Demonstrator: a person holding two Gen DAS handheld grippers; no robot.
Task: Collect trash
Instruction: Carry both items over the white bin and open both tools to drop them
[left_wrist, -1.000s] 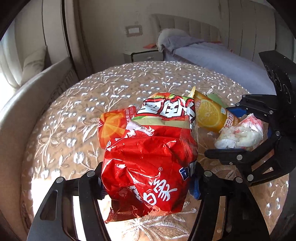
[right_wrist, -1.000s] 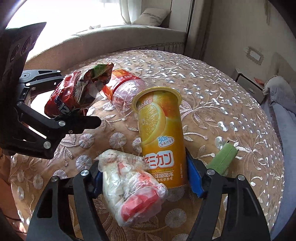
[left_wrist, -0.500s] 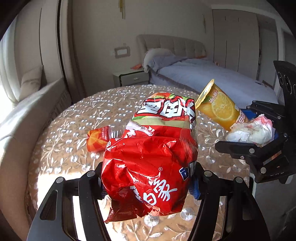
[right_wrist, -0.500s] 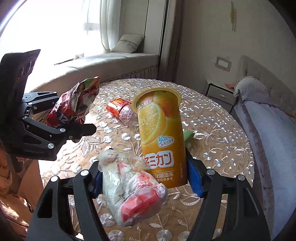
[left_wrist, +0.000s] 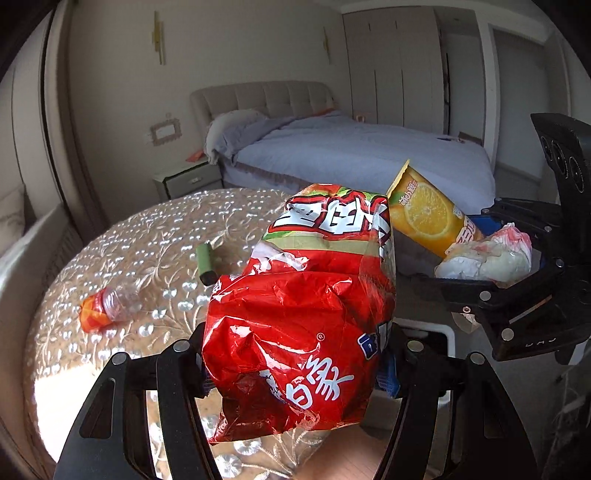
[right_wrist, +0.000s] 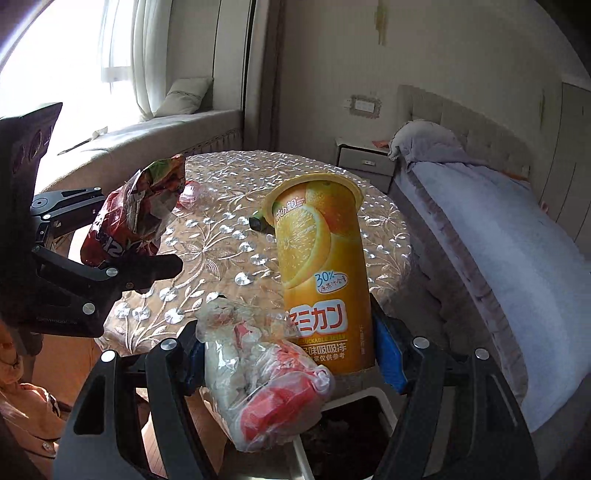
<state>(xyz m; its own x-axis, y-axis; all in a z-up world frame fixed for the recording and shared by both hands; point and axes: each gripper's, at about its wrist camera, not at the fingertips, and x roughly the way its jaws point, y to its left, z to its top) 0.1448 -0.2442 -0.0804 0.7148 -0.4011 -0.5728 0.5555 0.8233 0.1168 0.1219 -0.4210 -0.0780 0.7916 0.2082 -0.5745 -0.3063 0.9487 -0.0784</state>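
Note:
My left gripper (left_wrist: 295, 354) is shut on a crumpled red snack bag (left_wrist: 306, 302), held in the air off the table's edge. My right gripper (right_wrist: 288, 354) is shut on an orange jelly cup (right_wrist: 321, 266) and a crumpled clear plastic wrapper (right_wrist: 258, 373) together. It hovers over a white trash bin (right_wrist: 380, 406) beside the table. The right gripper with its load shows in the left wrist view (left_wrist: 491, 258). The left gripper and bag show in the right wrist view (right_wrist: 136, 210).
A round table with an embroidered cloth (left_wrist: 147, 243) carries a crushed plastic bottle with an orange label (left_wrist: 107, 306) and a small green stick-shaped item (left_wrist: 205, 262). A bed (left_wrist: 362, 155) and nightstand (left_wrist: 188, 181) stand behind. A window seat (right_wrist: 147, 140) lies to the left.
Both grippers have lifted and pulled back from the table with their loads. The table has receded, and the trash bin has come into view below the right gripper.

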